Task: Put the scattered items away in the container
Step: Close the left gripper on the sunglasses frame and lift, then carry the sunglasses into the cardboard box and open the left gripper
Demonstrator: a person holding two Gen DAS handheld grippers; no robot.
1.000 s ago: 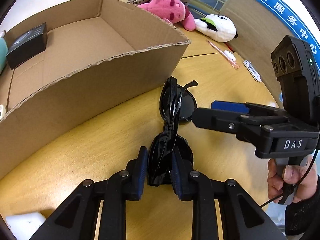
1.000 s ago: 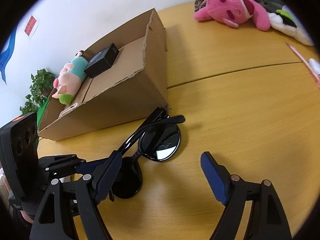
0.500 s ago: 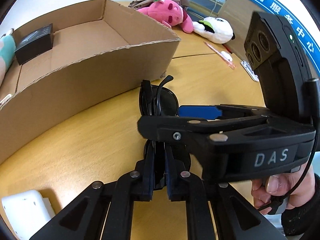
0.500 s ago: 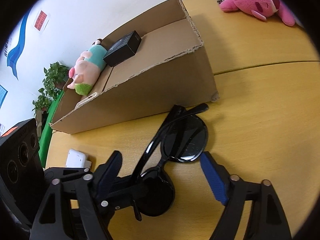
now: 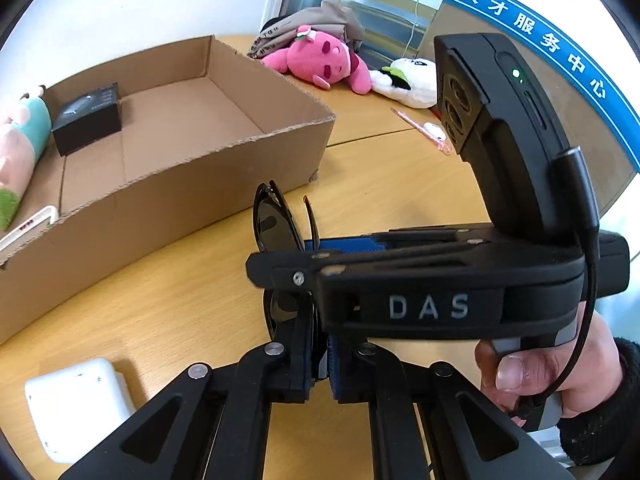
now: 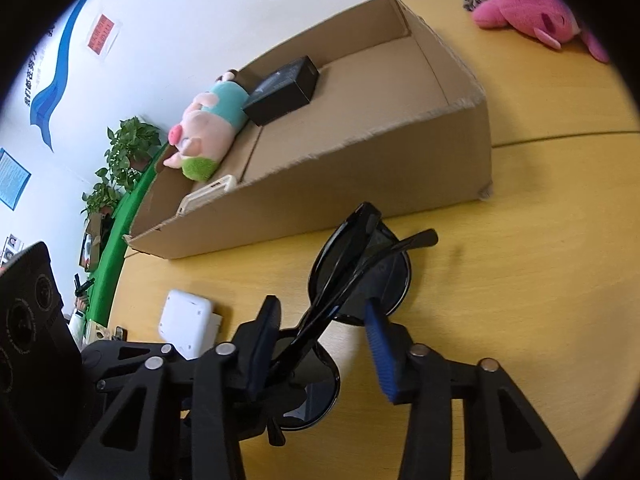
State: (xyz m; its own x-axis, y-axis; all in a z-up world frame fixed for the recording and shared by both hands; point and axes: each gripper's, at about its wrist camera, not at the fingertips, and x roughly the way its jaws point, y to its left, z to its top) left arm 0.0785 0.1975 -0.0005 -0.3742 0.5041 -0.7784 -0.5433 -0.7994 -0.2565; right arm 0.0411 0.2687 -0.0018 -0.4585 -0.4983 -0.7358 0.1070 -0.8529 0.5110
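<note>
Black folded sunglasses (image 5: 276, 228) are held on edge above the wooden table; they also show in the right wrist view (image 6: 360, 264). My left gripper (image 5: 320, 360) is shut on their near lens. My right gripper (image 6: 324, 340) is open, its two blue pads on either side of the sunglasses' middle; its body (image 5: 420, 300) crosses the left wrist view. The cardboard box (image 5: 192, 184) stands behind, also seen in the right wrist view (image 6: 360, 184), holding a black box (image 5: 88, 116), a pig plush (image 6: 208, 120) and a white phone-like item (image 6: 208, 194).
A white square device (image 5: 76, 408) lies on the table near left, also in the right wrist view (image 6: 186, 316). A pink plush (image 5: 324, 60), a white plush (image 5: 412, 80) and a pink pen (image 5: 420, 132) lie far right. Potted plants (image 6: 128, 148) stand beyond the table.
The right gripper has moved in over the sunglasses and narrowed around them. The left gripper has lifted the sunglasses and tilted them on edge.
</note>
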